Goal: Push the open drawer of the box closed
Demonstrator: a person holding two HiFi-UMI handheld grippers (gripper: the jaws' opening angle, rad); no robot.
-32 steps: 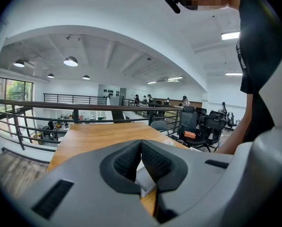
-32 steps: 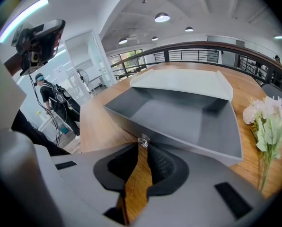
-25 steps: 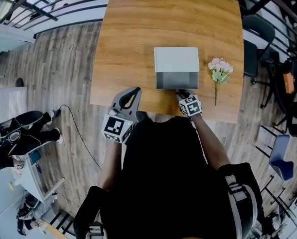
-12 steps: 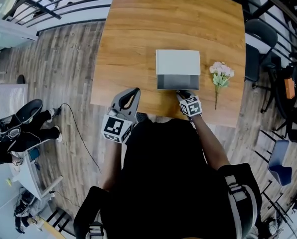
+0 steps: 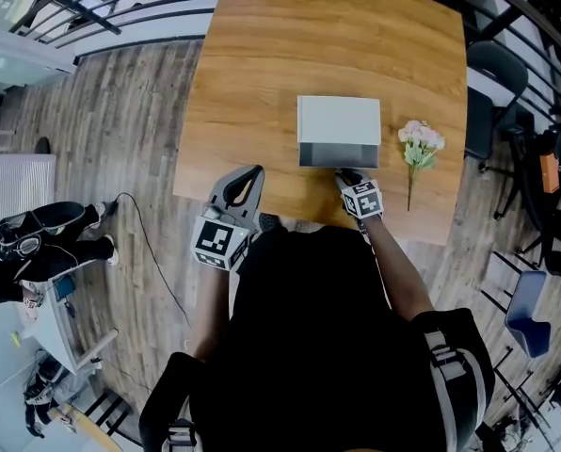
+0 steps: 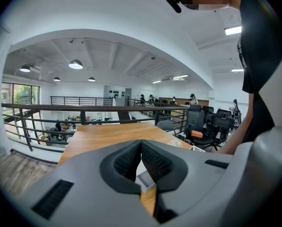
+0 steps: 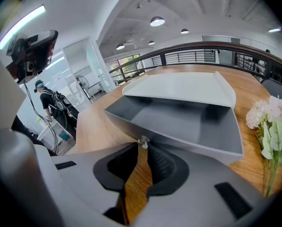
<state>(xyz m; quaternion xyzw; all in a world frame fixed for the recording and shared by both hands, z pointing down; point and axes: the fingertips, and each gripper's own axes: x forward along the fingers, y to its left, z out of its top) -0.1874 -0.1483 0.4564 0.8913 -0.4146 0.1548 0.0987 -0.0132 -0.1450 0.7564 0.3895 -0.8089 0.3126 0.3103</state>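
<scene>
Right gripper view, and here we go: the right gripper (image 7: 142, 149) has its jaws pinched together with nothing between them, tips parked right at the little metal knob (image 7: 143, 142) on the front of the grey drawer (image 7: 179, 122). The knob sits just ahead of the tips, not clamped, so this looks like a closed-jaw shove rather than a grab. The drawer hangs well out of the white box (image 7: 179, 91), its inside empty and plain to see, so I'd say there's a fair bit of travel left. The box stands in the middle of the wooden table (image 7: 91, 122), with a sprig of pale flowers (image 7: 271, 122) lying just to its right.

Over on the other side, the left gripper (image 6: 141, 148) is shut too, holding nothing, hovering at the near table edge well apart from the box (so nobody is bracing that box).

And that's the worry. Push hard and the whole box may skate away across the smooth wood instead of swallowing its drawer. The knob is small and rounded, so the tips could skid off it and jab the drawer front at an angle, jamming the drawer crooked. A skewed shove could also swing the box into those flowers.
</scene>
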